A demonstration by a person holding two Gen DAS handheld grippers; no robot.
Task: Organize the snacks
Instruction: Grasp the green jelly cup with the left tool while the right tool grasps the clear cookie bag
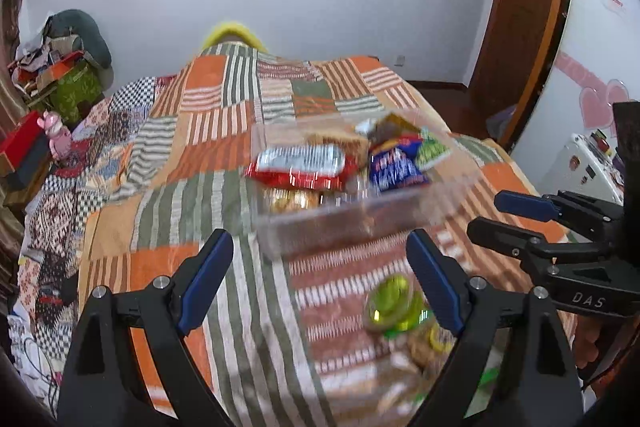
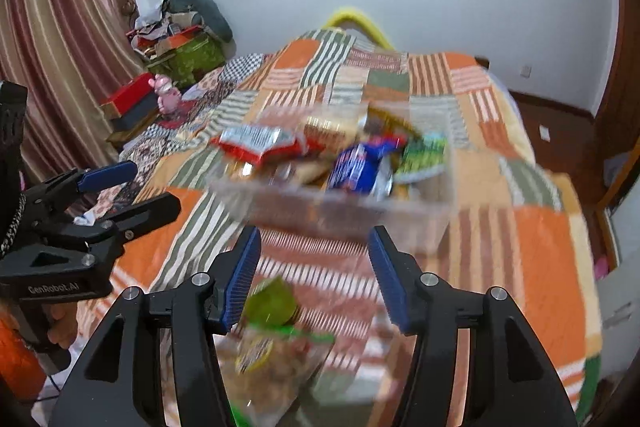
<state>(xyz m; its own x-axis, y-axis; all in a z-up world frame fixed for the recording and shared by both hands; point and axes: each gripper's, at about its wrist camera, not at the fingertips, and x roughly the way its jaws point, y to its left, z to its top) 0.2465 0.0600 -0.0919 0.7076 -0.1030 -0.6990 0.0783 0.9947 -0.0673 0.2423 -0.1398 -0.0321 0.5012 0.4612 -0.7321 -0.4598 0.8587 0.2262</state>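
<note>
both my grippers sit over the bed [image 1: 168, 155], side by side, pointing down at the patchwork quilt. left gripper [image 1: 320, 275]: jaws spread wide, nothing btwn them, just quilt. right gripper [image 2: 314, 275]: jaws parted, pads off everything; the green-lidded snack bag [image 2: 272, 331] lies on the quilt under/near them, not gripped. clear plastic bin [image 2: 344, 215] sits farther up the bed, already loaded w/ a red-silver pack [image 2: 256, 143], a blue pack [image 2: 360, 167] and a green one on the right. reckon the bin is the collecting spot, so the loose bag near me is what's left. pics are blurry, so can't read labels.
</note>
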